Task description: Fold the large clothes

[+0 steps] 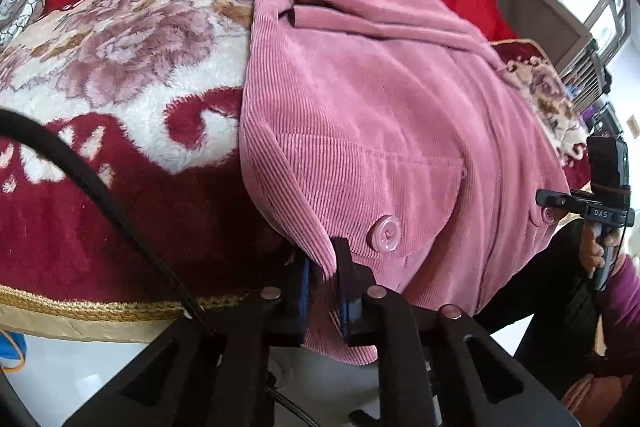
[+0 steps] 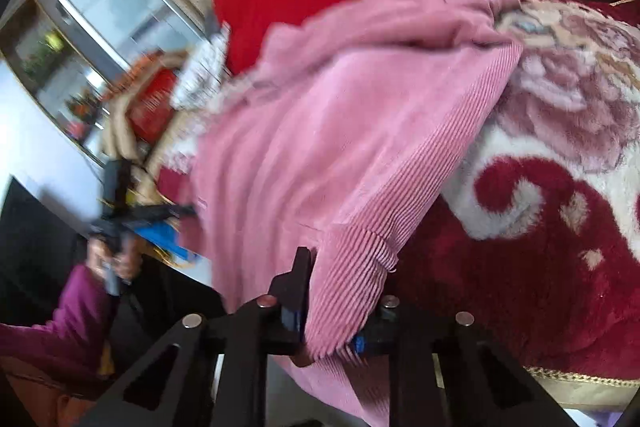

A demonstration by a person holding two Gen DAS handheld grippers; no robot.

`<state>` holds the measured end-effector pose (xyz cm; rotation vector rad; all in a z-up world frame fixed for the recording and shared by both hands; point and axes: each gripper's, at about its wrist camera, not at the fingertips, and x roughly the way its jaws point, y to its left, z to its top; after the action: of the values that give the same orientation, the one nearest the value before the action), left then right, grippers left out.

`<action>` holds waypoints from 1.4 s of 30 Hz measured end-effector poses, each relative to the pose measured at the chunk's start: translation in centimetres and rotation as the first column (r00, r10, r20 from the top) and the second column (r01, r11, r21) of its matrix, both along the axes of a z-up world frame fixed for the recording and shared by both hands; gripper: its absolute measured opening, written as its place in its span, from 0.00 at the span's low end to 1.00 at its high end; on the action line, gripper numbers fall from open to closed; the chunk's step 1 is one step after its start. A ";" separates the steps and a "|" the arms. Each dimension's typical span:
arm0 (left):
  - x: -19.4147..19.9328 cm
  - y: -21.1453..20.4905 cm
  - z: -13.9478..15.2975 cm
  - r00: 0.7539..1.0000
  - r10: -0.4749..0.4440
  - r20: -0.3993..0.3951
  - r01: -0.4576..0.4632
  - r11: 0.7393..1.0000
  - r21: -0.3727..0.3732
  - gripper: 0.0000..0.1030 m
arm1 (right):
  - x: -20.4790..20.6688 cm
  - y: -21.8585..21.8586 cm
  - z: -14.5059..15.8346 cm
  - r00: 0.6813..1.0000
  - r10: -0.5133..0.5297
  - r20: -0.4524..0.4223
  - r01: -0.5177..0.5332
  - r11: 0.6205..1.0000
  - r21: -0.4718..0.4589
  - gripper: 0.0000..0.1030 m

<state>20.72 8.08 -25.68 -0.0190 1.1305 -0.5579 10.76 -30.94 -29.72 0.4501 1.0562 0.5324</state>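
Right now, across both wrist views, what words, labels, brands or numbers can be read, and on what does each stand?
"DAS": white letters on the black body of the right claw, seen in the left wrist view.
Red box at the far left of the right wrist view: pale marks on its face, too blurred to read.
Pink corduroy jacket, its button and the floral blanket: no text.

The right wrist view is smeared: the shelf clutter [image 2: 148,107] behind cannot be made out. The pink corduroy coat [image 1: 380,131] hides its lower hem behind the left gripper [image 1: 324,279], and the floral blanket [image 1: 120,75] runs off frame
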 end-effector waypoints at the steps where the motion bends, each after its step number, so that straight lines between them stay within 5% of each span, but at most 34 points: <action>1: 0.2 0.0 -0.1 1.000 0.000 -0.011 0.000 1.000 -0.001 0.14 | 0.3 0.0 -0.8 0.999 0.009 -0.044 -0.009 1.000 -0.008 0.18; 7: 0.1 0.4 0.7 1.000 -0.008 0.025 0.010 0.999 -0.051 0.05 | -0.2 0.0 1.5 0.999 -0.001 0.033 -0.002 0.996 0.088 0.13; 15: 3.0 1.7 7.1 0.995 0.011 0.097 0.025 0.931 -0.363 0.05 | 2.7 -0.2 6.3 0.992 -0.039 0.121 0.015 0.982 0.186 0.10; 22: 12.7 1.1 14.1 0.989 0.049 0.137 0.015 0.902 -0.432 0.05 | 9.6 -1.8 10.3 0.976 -0.123 0.179 0.077 0.966 0.247 0.10; 27: 24.2 -0.5 16.3 0.980 0.157 0.119 -0.087 0.888 -0.451 0.06 | 18.4 -8.0 10.8 0.928 -0.351 0.128 0.285 0.887 0.364 0.10; 30: 31.3 -1.4 13.1 0.966 0.258 0.027 -0.222 0.878 -0.425 0.12 | 24.4 -12.4 6.2 0.886 -0.455 -0.092 0.436 0.746 0.504 0.18; 32: 34.6 -2.6 8.2 0.944 0.294 -0.151 -0.330 0.865 -0.377 0.19 | 28.0 -14.1 1.3 0.846 -0.478 -0.235 0.525 0.670 0.525 0.24; 35: 34.8 -2.4 4.4 0.920 0.336 -0.201 -0.389 0.836 -0.387 0.27 | 29.4 -14.2 -3.8 0.798 -0.482 -0.361 0.602 0.634 0.485 0.25; 36: 34.2 -1.8 4.0 0.915 0.358 -0.185 -0.403 0.807 -0.432 0.27 | 29.1 -14.3 -4.8 0.796 -0.484 -0.365 0.606 0.627 0.490 0.25; 38: 32.3 0.0 3.6 0.889 0.421 -0.181 -0.446 0.702 -0.555 0.33 | 28.7 -14.9 -5.0 0.796 -0.495 -0.349 0.605 0.622 0.497 0.26; 39: 31.6 0.6 3.9 0.861 0.476 -0.179 -0.488 0.671 -0.558 0.46 | 28.5 -15.2 -4.1 0.798 -0.509 -0.322 0.600 0.630 0.493 0.28; 41: 30.2 1.1 6.0 0.813 0.572 -0.109 -0.546 0.685 -0.482 0.57 | 27.4 -15.7 -1.7 0.789 -0.573 -0.222 0.604 0.660 0.447 0.49; 42: 29.4 1.0 6.9 0.812 0.580 -0.059 -0.533 0.697 -0.481 0.58 | 26.9 -15.7 -0.8 0.781 -0.596 -0.188 0.611 0.664 0.431 0.76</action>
<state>50.07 9.11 -18.81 -0.7461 0.8025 -0.2653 37.67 -46.63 -30.49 1.2064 0.7251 0.1660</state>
